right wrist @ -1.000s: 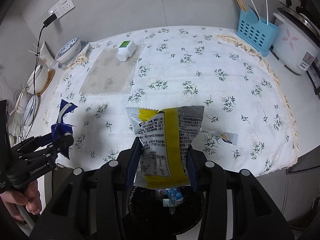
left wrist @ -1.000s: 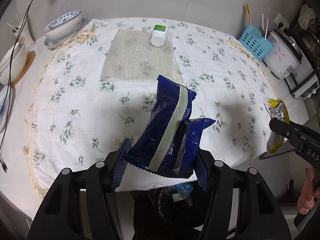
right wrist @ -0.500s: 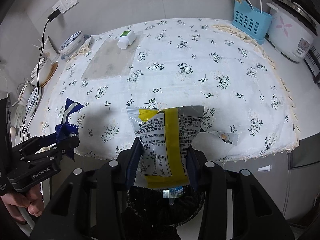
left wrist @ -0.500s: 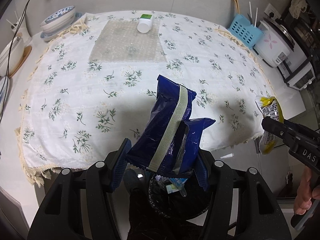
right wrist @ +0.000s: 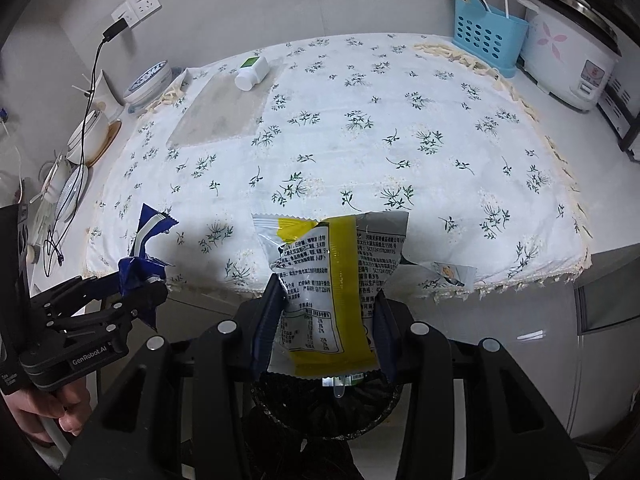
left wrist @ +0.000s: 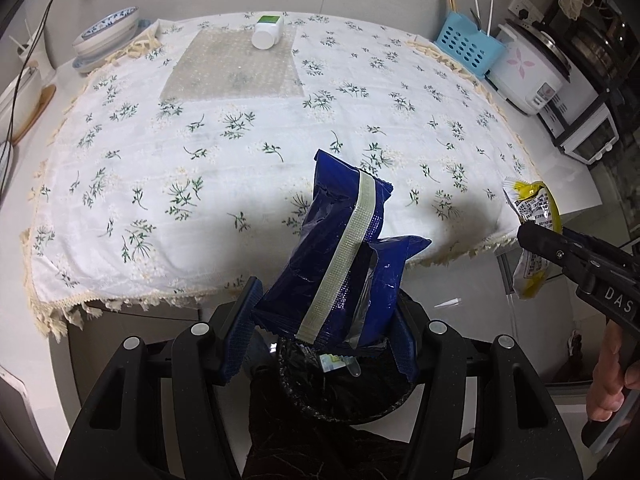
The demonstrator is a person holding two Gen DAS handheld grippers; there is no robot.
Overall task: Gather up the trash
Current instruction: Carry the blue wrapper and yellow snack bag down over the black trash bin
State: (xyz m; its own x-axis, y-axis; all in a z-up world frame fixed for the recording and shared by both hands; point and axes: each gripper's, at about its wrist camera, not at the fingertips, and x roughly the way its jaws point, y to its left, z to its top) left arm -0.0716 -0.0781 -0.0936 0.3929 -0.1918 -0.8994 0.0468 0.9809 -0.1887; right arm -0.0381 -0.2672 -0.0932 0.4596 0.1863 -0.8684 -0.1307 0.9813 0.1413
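Closest to us, the left gripper (left wrist: 322, 330) is clamped on a dark blue snack wrapper (left wrist: 340, 256), its blue pads pressing the lower corners. The wrapper is crumpled and glossy, with a pale, finely ribbed seam strip running up its length, and it is torn open on one side so that silvery lining shows. It stands upright between the jaws, directly over the mouth of a bin lined with a black bag (left wrist: 344, 388), where a small scrap with a clear plastic piece already lies.

Our right gripper (right wrist: 324, 334) is closed at a narrower setting on a silver and yellow wrapper (right wrist: 332, 280). This one is flatter, with a broad yellow band down the middle, dense black print and a small table of figures near its lower edge. A torn flap hangs off its right side. It too is held over the black-lined bin (right wrist: 324, 408). In the right wrist view a hand (right wrist: 44, 412) grips the other tool's handle at the lower left.

Beyond the bin is the fringed edge of a white floral tablecloth (left wrist: 168, 184). Farther back, a clear bubbled sheet (left wrist: 236, 68) lies flat with a white bottle (left wrist: 267, 33) on its side at the far edge. Along the wall we see a blue-patterned bowl (left wrist: 108, 34), a blue utensil caddy (right wrist: 488, 36) and a white rice cooker (right wrist: 568, 64).
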